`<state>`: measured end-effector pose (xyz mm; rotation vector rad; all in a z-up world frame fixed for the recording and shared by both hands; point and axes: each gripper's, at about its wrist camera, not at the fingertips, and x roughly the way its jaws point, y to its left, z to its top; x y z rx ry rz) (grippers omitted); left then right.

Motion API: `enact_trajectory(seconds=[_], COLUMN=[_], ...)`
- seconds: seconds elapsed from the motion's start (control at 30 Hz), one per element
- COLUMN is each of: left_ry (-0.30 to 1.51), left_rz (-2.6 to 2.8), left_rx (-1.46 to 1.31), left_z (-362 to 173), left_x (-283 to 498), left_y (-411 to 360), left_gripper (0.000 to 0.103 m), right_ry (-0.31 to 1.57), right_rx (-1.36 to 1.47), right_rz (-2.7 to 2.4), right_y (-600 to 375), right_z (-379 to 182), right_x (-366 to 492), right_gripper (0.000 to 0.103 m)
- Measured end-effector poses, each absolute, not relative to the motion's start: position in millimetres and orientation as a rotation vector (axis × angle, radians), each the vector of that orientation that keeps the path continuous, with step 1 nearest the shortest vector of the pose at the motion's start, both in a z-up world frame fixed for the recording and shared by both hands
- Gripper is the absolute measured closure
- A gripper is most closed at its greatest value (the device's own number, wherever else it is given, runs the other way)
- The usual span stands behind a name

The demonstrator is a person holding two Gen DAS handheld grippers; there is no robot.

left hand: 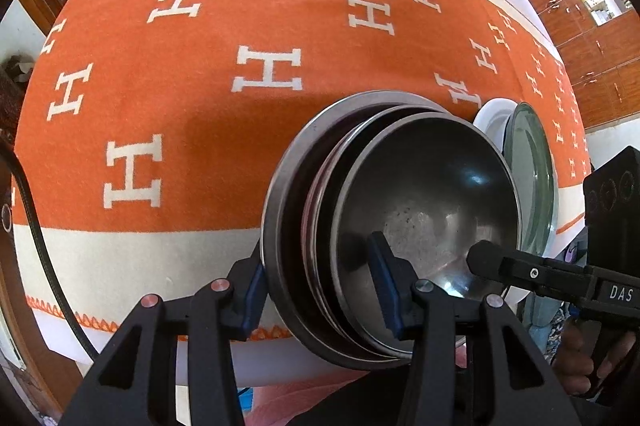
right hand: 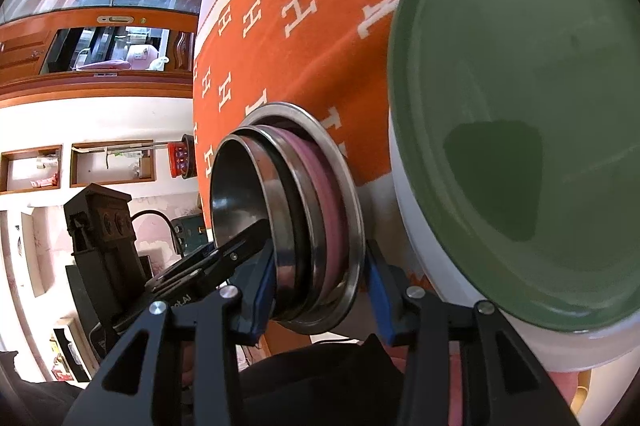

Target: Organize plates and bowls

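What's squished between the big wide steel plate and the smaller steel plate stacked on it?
A pink plate is sandwiched between the wide steel plate and the smaller steel plate; the right wrist view shows it best.

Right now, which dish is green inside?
The big plate with the white underside, beside the metal stack. Its face is green; the stacked bowls and plates are shiny steel, with one pink rim between them.

**Legible markings: two items noted**

The orange cloth (left hand: 224,113) over the table bears a repeated white capital "H", set in rows across its whole surface. The right gripper (left hand: 480,258), entering the left wrist view from the right, carries a white "DAS" label on its black body. Other print is too blurred to read.
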<state>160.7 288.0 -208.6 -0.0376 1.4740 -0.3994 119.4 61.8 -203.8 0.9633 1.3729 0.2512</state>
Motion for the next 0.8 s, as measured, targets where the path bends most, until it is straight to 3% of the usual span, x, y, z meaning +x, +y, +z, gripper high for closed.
enact_trajectory(seconds=[0.3, 0.8], left_ry=[1.36, 1.073], left_rz=[-0.378, -0.44], left_rx=[0.038, 0.055], left_z=[-177.8, -106.7], left_x=[159.1, 146.5], left_y=[281.3, 245.3], left_gripper=[0.059, 0.059], right_ry=[1.32, 1.047], right_rx=[0.877, 0.734], right_rz=[0.296, 0.302], right_y=[67.6, 24.4], right_z=[-183.7, -117.6], right_x=[126.6, 112.7], right_gripper=[0.063, 0.07])
